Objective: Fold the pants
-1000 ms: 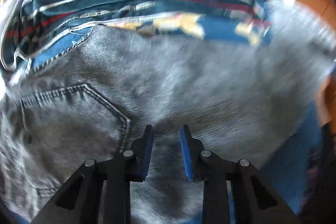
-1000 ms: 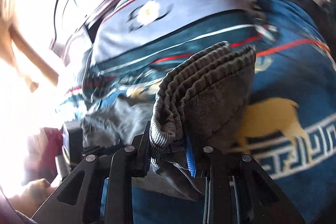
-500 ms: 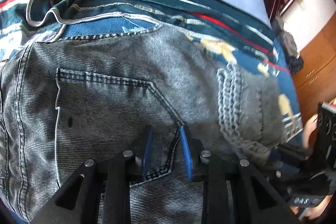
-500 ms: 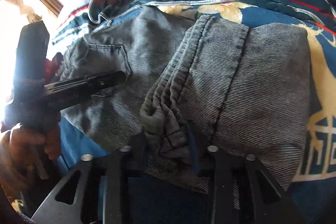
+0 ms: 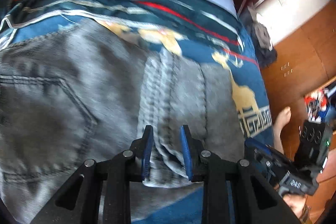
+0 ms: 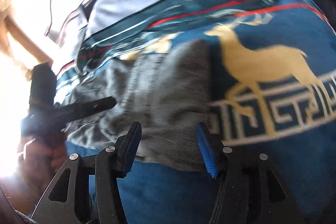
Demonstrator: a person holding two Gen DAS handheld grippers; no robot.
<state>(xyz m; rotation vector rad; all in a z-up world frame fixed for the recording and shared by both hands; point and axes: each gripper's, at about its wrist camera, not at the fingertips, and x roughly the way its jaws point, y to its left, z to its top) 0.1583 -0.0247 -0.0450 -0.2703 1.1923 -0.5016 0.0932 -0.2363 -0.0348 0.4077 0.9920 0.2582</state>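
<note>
Two wrist views, both smeared by motion. Left wrist view: grey corded-denim pants [image 5: 88, 98] lie folded on a blue bed blanket with tan deer figures and a key-pattern border [image 5: 250, 85], back pocket showing at left, the ribbed hems of the legs doubled over it toward the right. Left gripper [image 5: 166, 131], black with blue pads, points down at the near edge of the fold; its fingers [image 5: 147, 152] stand narrowly apart, and a small tongue of grey cloth sits in the gap. Whether the pads actually press on it, cannot tell. At far right the right gripper [image 5: 262, 152] comes in low beside the pants' right edge, held by a hand [image 5: 294, 205]. Brown wooden cupboard doors [image 5: 304, 51] behind. Right wrist view: right gripper's [image 6: 168, 131] jaws are opening, fingers [image 6: 205, 148] set wide, nothing between the pads; the near edge of the folded pants [image 6: 172, 93] lies on the blanket [image 6: 273, 161] just beyond the tips. Left gripper [image 6: 105, 104] enters from the left, its tip over the pants. Strong window glare washes out the left margin.
</note>
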